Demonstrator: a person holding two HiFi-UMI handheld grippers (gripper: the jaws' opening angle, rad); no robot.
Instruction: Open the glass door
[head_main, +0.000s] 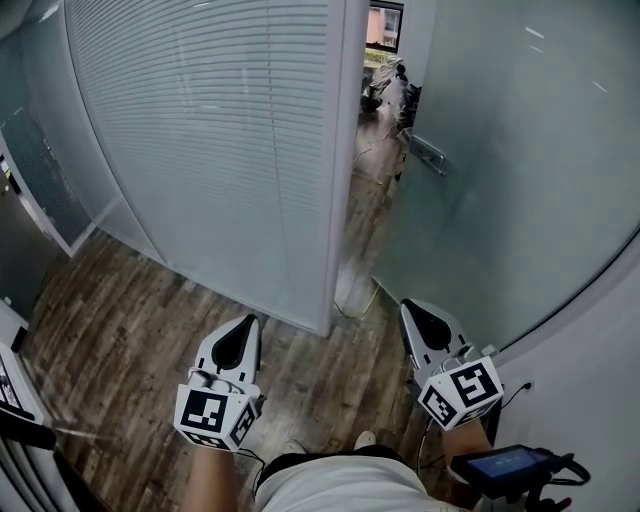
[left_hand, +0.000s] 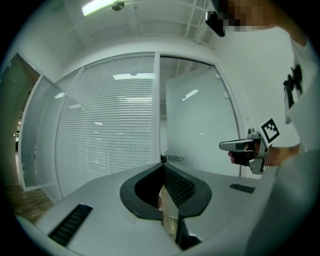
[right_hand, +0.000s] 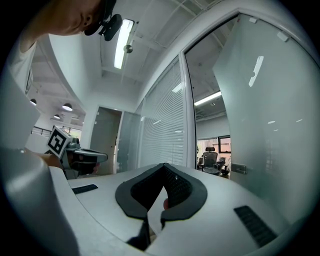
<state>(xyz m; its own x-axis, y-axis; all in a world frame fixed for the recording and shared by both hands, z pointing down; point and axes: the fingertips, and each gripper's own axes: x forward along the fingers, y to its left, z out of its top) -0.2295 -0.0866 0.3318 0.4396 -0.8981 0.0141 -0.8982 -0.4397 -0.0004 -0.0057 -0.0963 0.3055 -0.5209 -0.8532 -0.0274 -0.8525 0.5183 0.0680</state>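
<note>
Wood-plank flooring (head_main: 110, 300) runs ahead of you to a partition of slatted blinds (head_main: 220, 130). Right of it, the frosted glass door (head_main: 500, 200) stands swung away from its frame, leaving a gap through which an office shows. Its handle (head_main: 427, 152), a short bar lying level near the door's free edge, sits ahead and slightly right of your right gripper (head_main: 412, 312), clearly nearer to it than to your left gripper (head_main: 245, 330). Both grippers point level toward the doorway, jaws pressed together on nothing.

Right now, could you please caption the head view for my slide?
Shut left gripper and right gripper point toward a frosted glass door, ajar, beside a white slatted-blind partition.
</note>
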